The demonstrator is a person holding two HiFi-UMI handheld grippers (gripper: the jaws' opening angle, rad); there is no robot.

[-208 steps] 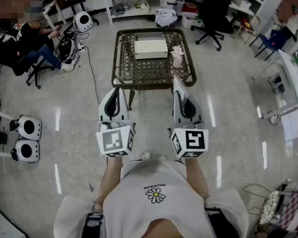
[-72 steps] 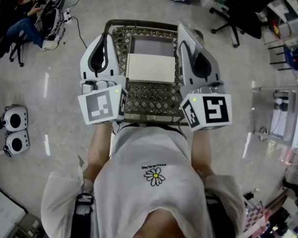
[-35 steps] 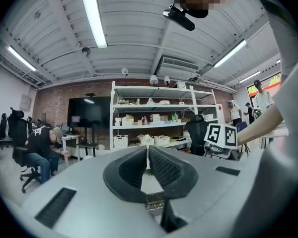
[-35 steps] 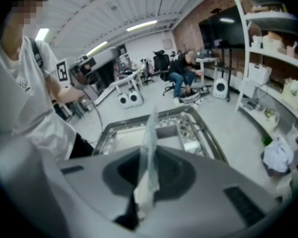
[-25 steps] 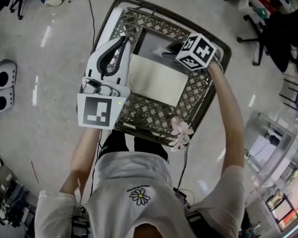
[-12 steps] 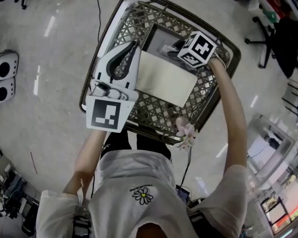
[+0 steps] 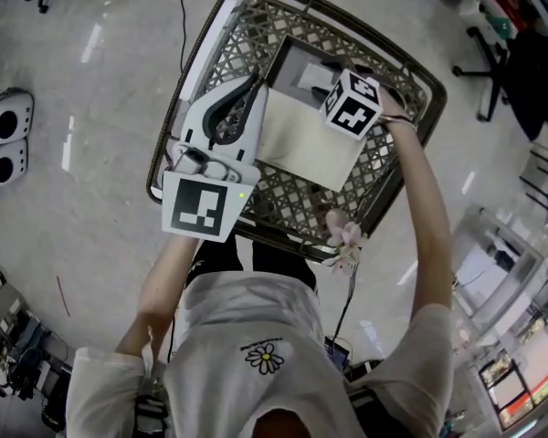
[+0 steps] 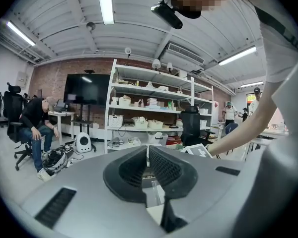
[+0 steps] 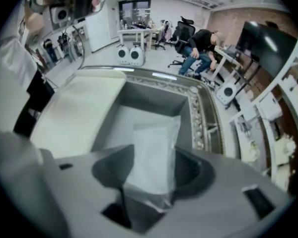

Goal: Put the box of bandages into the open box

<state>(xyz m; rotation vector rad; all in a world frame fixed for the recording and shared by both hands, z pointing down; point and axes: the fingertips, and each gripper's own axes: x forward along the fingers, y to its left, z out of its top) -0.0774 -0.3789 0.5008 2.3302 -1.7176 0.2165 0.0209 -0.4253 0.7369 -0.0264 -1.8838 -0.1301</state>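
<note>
The bandage box (image 9: 153,152), white and wrapped in clear film, stands between the jaws of my right gripper (image 9: 151,170), which are opening; their pads look clear of its sides. It hangs over the grey inside of the open box (image 9: 154,95), whose cream lid (image 9: 77,113) lies folded out to the left. In the head view my right gripper (image 7: 321,85) reaches over the open box (image 7: 297,62) on the wicker table (image 7: 292,199). My left gripper (image 7: 251,89) hovers at the lid's (image 7: 306,140) left edge, shut and empty; its fingers (image 8: 148,155) point at far shelves.
A pink flower vase (image 7: 342,240) stands at the table's near right corner. White round devices (image 7: 5,144) lie on the floor at left, and an office chair (image 7: 521,62) stands at right. A seated person (image 8: 37,120) is across the room.
My right gripper's marker cube has shifted a little toward the lid and tilted. A white pack now shows beside it over the open box. The left gripper has barely moved.
</note>
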